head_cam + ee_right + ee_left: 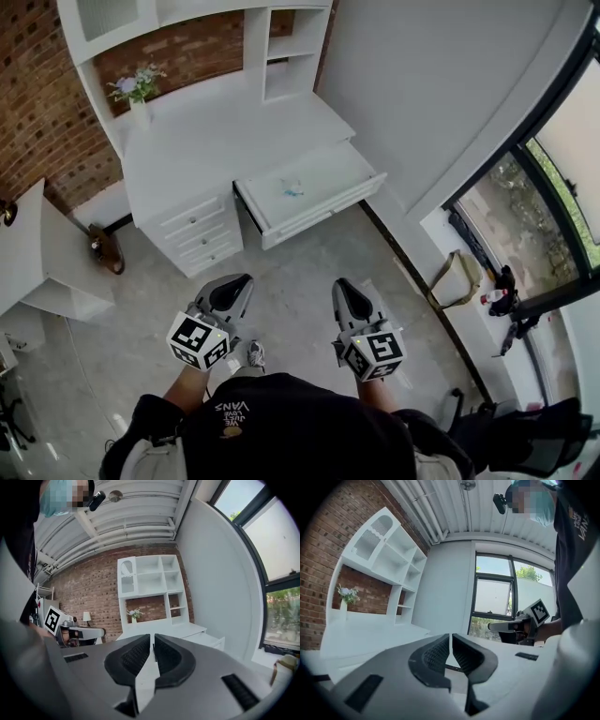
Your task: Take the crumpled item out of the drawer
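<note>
A small crumpled pale-blue item point(292, 189) lies inside the pulled-out drawer point(314, 217) of the white desk point(216, 141). Both grippers hang low in front of the person, well short of the desk. My left gripper point(241, 280) is shut with nothing in it, its jaws meeting tip to tip in the left gripper view point(451, 635). My right gripper point(341, 284) is likewise shut and empty, as the right gripper view shows point(153, 636). The item does not show in either gripper view.
A white drawer stack point(199, 234) stands left of the open drawer, a vase of flowers point(138, 91) on the desk's back left. A white table point(37, 258) is at far left. A bag point(454, 279) and glass doors point(553, 187) line the right wall.
</note>
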Demonstrator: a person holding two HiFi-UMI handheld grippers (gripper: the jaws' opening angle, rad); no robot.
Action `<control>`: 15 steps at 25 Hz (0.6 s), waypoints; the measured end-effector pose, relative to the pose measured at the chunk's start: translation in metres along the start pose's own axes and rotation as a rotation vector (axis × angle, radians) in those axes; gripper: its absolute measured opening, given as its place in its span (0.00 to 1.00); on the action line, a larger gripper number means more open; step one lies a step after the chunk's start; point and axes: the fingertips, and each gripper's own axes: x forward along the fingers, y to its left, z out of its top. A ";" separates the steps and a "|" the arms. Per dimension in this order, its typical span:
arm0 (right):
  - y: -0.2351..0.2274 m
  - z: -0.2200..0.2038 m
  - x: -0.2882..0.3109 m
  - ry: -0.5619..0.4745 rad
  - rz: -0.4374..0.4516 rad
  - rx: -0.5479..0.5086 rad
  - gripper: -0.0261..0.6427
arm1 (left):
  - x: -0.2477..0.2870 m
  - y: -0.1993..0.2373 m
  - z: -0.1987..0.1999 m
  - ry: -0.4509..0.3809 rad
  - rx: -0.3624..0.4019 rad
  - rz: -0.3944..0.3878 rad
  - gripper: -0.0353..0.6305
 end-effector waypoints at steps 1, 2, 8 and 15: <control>-0.001 0.002 0.009 -0.003 -0.010 0.003 0.06 | 0.003 0.009 0.002 0.000 0.002 -0.008 0.06; -0.001 0.003 0.017 -0.005 -0.022 0.005 0.07 | 0.005 0.018 0.004 0.003 0.004 -0.016 0.06; -0.008 0.008 0.050 -0.022 -0.093 0.033 0.17 | 0.021 0.058 0.014 0.014 0.030 -0.059 0.09; -0.029 0.009 0.080 -0.018 -0.115 0.042 0.22 | 0.048 0.082 0.015 0.020 0.007 -0.059 0.22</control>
